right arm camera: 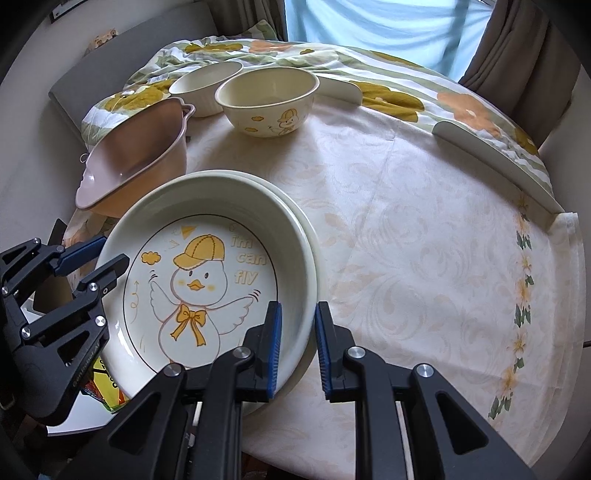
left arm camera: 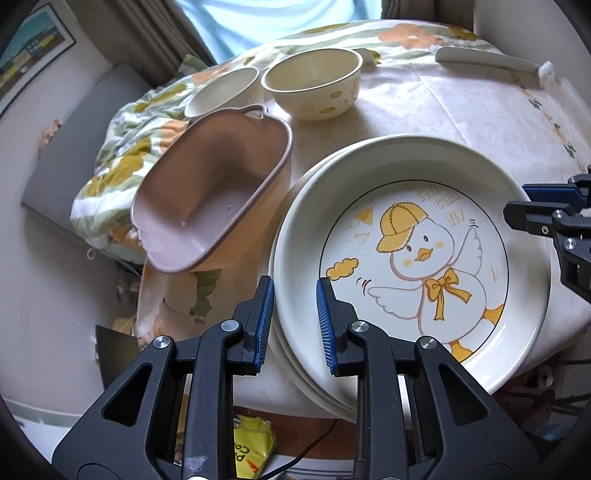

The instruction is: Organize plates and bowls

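- My left gripper (left arm camera: 294, 321) and right gripper (right arm camera: 298, 347) straddle opposite rims of the duck plate (right arm camera: 207, 273), jaws parted, gripping nothing.
- That plate already sits stacked on another.
- Beyond it, the pink dish (left arm camera: 207, 188), duck bowl (left arm camera: 314, 83) and white bowl (left arm camera: 221, 90) stand unstacked: sorting looks partly done.

Round table under cream damask cloth (right arm camera: 424, 229), flower border along right edge. Floral quilt (right arm camera: 388, 88) bunched across far side, orange and mustard blooms, spilling over left edge onto grey bench cushion (left arm camera: 74, 147). Framed picture (left arm camera: 33, 55) on left wall. Grey-brown curtains (right arm camera: 517, 40) flank pale blue window blind (right arm camera: 369, 22). Yellow snack bag (left arm camera: 255, 446) on floor below near table edge, black cable just beside it.
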Tool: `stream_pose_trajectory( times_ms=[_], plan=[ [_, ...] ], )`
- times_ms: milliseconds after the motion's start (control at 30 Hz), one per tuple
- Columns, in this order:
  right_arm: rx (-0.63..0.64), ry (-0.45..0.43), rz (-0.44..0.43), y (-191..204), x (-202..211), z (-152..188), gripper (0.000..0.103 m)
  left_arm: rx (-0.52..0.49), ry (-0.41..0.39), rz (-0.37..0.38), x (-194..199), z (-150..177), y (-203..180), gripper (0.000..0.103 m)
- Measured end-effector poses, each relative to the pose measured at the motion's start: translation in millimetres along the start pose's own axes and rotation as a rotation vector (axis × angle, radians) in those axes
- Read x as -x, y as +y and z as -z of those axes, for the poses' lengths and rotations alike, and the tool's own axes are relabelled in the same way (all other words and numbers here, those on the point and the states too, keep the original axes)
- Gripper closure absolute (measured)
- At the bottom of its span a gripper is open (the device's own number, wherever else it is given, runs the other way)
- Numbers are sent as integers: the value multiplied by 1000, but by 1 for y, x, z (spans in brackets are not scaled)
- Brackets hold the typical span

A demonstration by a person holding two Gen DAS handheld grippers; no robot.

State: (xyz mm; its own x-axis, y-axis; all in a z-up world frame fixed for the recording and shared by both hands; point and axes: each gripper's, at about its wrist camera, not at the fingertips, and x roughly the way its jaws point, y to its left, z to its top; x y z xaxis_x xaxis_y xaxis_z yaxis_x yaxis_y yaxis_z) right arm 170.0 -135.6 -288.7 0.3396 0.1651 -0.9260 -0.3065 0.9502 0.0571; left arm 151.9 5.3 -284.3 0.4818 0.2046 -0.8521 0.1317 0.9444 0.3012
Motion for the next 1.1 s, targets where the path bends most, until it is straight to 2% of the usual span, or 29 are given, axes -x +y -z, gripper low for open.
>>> stream_pose_trajectory(
  times_ms=[133,200,233,267,300,333,467,567,633,733,767,800,833,867,933,1000,1100],
  plan=[
    [-18,-14,-14,-3,1,2,86,-20,13,-44,-2,-3,-8,81],
    [-35,-21,-31,-5,1,3,86,-27,19,-56,-3,-4,-11,76],
    [-43,-24,-42,-7,2,4,86,-27,22,-43,-3,-5,-13,67],
    [-53,-25,-57,-9,2,5,86,-25,27,-18,-4,-5,-15,50],
    [-63,-25,-68,-11,3,5,86,-19,23,-11,-3,-6,-16,41],
    [-76,-26,-76,-14,4,7,86,-16,16,-12,-2,-6,-17,24],
    [-122,-40,-123,-29,14,13,85,-1,5,-15,9,-8,-20,22],
    [-107,-63,-134,-37,31,12,85,54,8,-7,26,-10,-11,22],
    [-86,-89,-163,-40,44,8,85,132,4,16,43,-11,5,22],
    [-27,-127,-234,-40,66,-8,84,317,-19,75,77,-11,40,20],
    [7,-141,-261,-37,74,-18,70,386,-36,89,88,-10,54,10],
    [30,-151,-275,-34,79,-25,35,434,-46,93,94,-9,64,2],
    [52,-167,-291,-31,83,-32,14,488,-61,90,100,-9,76,0],
    [72,-200,-318,-29,89,-41,0,522,-75,88,104,-8,84,0],
    [95,-222,-363,-23,91,-60,0,566,-70,72,102,-8,101,0],
    [112,-182,-389,-14,84,-80,0,599,-44,54,93,-9,115,0],
    [117,-114,-417,-1,67,-103,0,672,-32,86,77,-5,133,0]
  ],
)
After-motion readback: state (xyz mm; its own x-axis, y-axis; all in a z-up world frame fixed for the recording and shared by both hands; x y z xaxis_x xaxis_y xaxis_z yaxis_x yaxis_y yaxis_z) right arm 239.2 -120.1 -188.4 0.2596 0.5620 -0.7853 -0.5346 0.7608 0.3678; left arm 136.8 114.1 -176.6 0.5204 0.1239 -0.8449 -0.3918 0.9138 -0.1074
